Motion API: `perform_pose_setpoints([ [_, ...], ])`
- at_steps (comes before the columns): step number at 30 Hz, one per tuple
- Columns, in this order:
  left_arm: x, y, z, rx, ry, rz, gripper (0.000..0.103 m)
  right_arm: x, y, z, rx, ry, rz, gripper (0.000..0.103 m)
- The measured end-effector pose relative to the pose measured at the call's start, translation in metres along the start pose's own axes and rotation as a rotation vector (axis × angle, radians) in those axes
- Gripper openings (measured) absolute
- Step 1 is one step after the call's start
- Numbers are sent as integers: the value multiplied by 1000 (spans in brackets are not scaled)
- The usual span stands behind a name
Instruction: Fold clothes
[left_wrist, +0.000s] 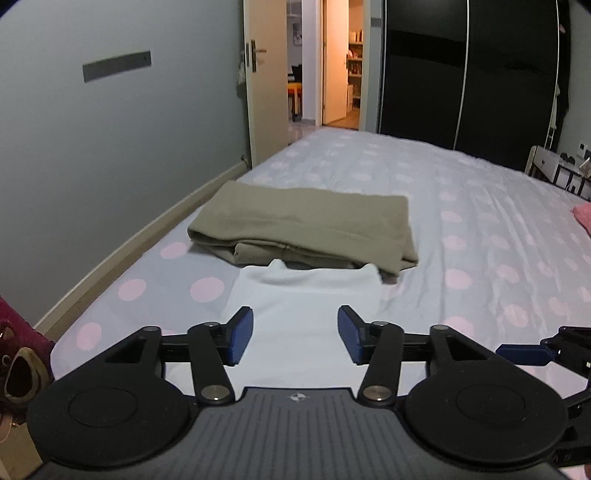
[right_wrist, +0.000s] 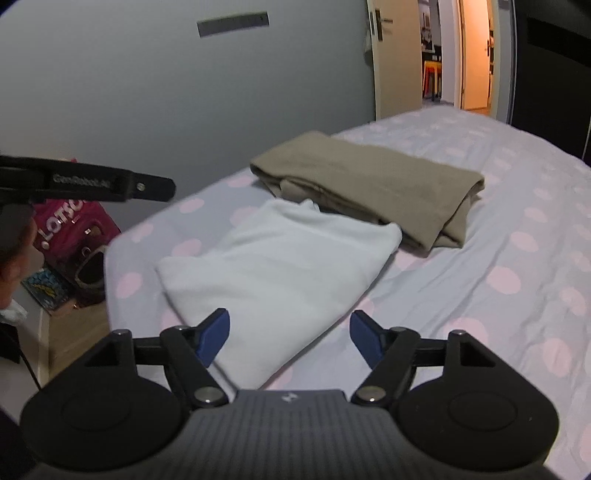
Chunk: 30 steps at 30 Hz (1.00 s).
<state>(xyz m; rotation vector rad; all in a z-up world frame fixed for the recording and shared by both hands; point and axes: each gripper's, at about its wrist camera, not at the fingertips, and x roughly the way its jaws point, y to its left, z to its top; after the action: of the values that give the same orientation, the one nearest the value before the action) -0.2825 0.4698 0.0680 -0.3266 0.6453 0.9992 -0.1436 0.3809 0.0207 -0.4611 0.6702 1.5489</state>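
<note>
One bed (left_wrist: 461, 206) carries two folded garments: a khaki garment (left_wrist: 303, 225) and, touching it at six o'clock, a smaller white garment (left_wrist: 306, 306). Two grippers, the left gripper (left_wrist: 295, 334) and right gripper (right_wrist: 290, 336), hover spread, pinching nothing.

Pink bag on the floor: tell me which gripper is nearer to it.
Left. The left gripper hangs by the bed's edge just above the pink bag; the right gripper is further over the bed, above the white garment.
</note>
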Motion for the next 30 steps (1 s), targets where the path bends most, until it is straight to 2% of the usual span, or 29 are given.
perform_pose_setpoints([
  [6, -37, -48, -40, 15, -48, 55, 66, -58, 12, -26, -41, -18, -37, 75],
  [8, -48, -64, -57, 18, -70, 71, 66, -72, 12, -41, -53, -32, -60, 77],
  [11, -56, -73, -86, -70, -59, 38, 66, -88, 12, -68, -72, -43, -96, 78],
  [13, -56, -76, -105, -125, -24, 41, 67, -95, 12, -87, -75, -46, -116, 81],
  [16, -52, -83, -131, -139, 14, 79, 67, -101, 11, -112, -50, -44, -126, 81],
  [22, -42, -92, -166, -144, 85, 88, 66, -90, 14, -138, -18, -2, -136, 81],
  [30, -32, -92, -188, -140, 129, 86, 66, -75, 17, -159, -8, 31, -121, 81],
])
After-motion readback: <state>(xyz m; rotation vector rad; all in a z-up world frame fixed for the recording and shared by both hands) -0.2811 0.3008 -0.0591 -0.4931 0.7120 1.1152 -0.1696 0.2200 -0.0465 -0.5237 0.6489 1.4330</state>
